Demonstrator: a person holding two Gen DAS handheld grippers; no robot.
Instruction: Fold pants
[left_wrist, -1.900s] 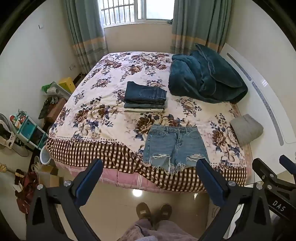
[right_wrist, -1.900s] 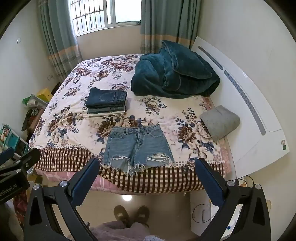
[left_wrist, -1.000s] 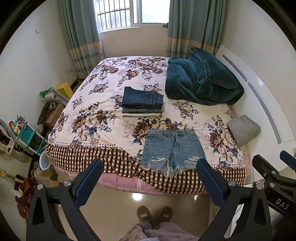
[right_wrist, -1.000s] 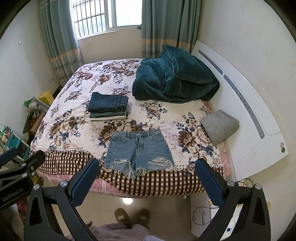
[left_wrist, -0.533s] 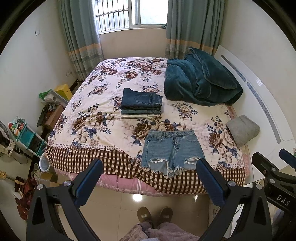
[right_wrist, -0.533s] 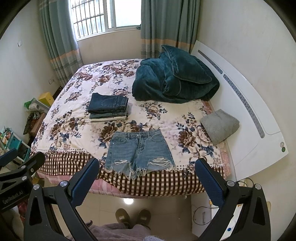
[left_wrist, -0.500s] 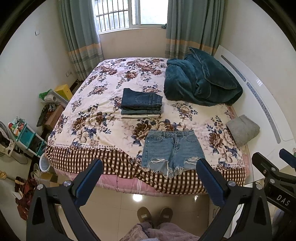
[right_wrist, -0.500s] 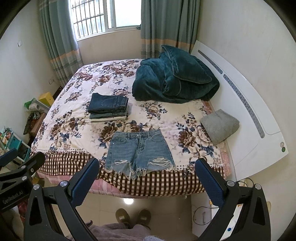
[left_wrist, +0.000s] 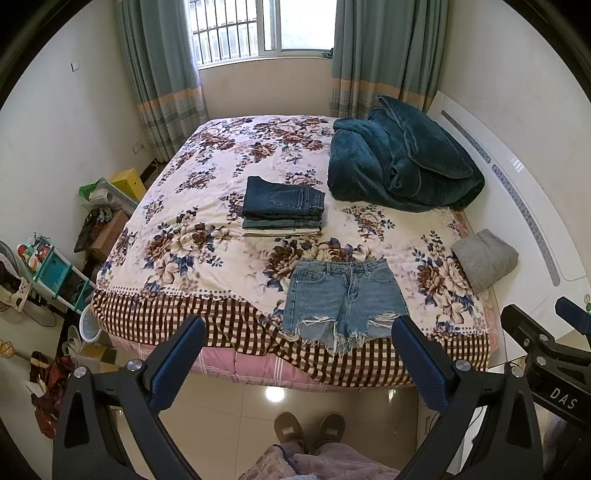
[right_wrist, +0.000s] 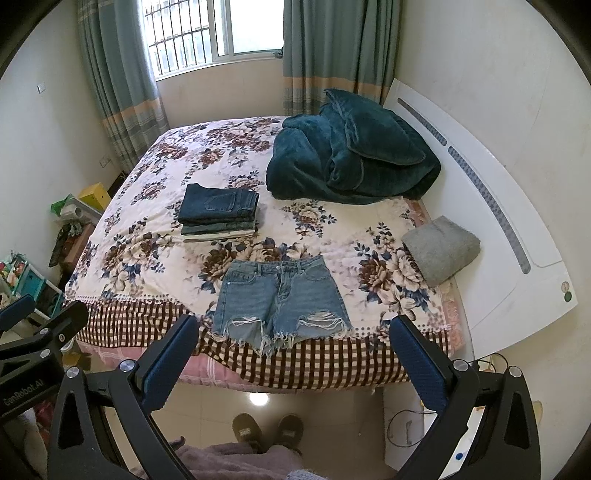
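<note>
Light blue frayed denim shorts (left_wrist: 343, 299) lie flat and unfolded at the near edge of the floral bed (left_wrist: 192, 236), waistband away from me; they also show in the right wrist view (right_wrist: 280, 299). Behind them sits a stack of folded dark jeans (left_wrist: 282, 206), also in the right wrist view (right_wrist: 219, 212). My left gripper (left_wrist: 297, 358) is open and empty, held back from the bed above the floor. My right gripper (right_wrist: 293, 358) is open and empty, likewise short of the bed edge.
A heaped teal blanket (left_wrist: 399, 162) lies at the bed's far right. A folded grey towel (left_wrist: 484, 258) sits by the white headboard (right_wrist: 498, 206). Clutter and a small shelf (left_wrist: 51, 269) stand on the floor at left. My slippered feet (left_wrist: 310, 432) are on tiled floor.
Both grippers have drawn back and risen a little, so the bed and shorts appear slightly farther away. The shorts and stack have not moved.
</note>
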